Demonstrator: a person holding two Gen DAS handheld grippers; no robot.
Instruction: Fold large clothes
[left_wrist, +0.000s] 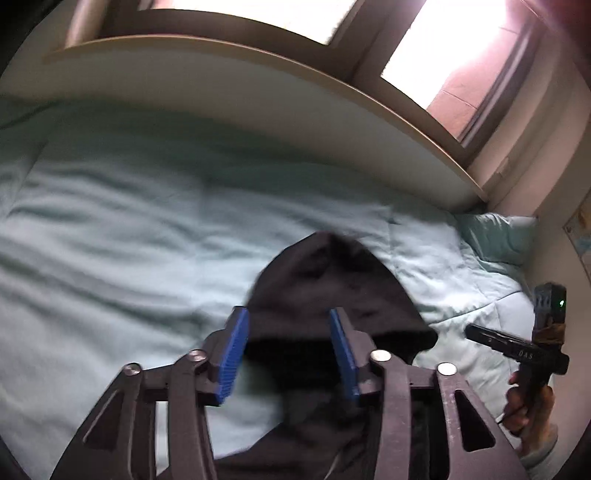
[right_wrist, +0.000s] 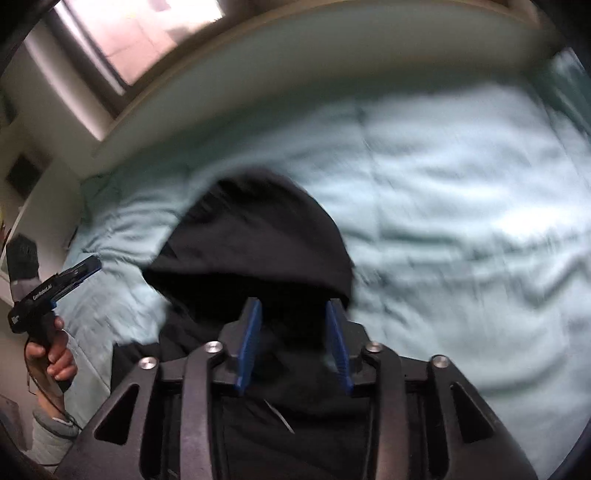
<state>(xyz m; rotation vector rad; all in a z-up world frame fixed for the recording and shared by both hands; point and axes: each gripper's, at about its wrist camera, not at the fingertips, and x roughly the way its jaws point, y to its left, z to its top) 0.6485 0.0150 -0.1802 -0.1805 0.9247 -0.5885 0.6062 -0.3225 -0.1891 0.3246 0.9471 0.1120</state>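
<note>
A black hoodie (left_wrist: 332, 295) lay on a pale green quilt (left_wrist: 129, 229) spread over the bed, its hood pointing toward the headboard (left_wrist: 221, 88) under the window (left_wrist: 454, 55); the body of the garment ran back beneath both cameras and out of view, so how flat it lay there could not be told. Both views were blurred, as if in motion.

The left gripper (left_wrist: 288, 354) hung above the hoodie near the base of the hood, its blue pads (left_wrist: 232, 358) standing apart with only dark cloth seen between them; nothing was pinched. The right gripper (right_wrist: 293, 343) sat likewise over the same part of the garment, jaws parted and empty; in the left view it appeared out to the side over the quilt, held in a bare hand (left_wrist: 528, 406).

The step in hand looked like an early one: laying the hoodie out and choosing grasp points; no fold was visible yet. To do it well, I judged, each gripper should drop to a shoulder seam or a hood edge, close on a single clean layer rather than a bunch, and both should pull outward evenly so the cloth goes taut before any fold; the hood is best tucked flat first. The soft quilt could drag along with the cloth; a low, light pinch would help avoid catching it.
</note>
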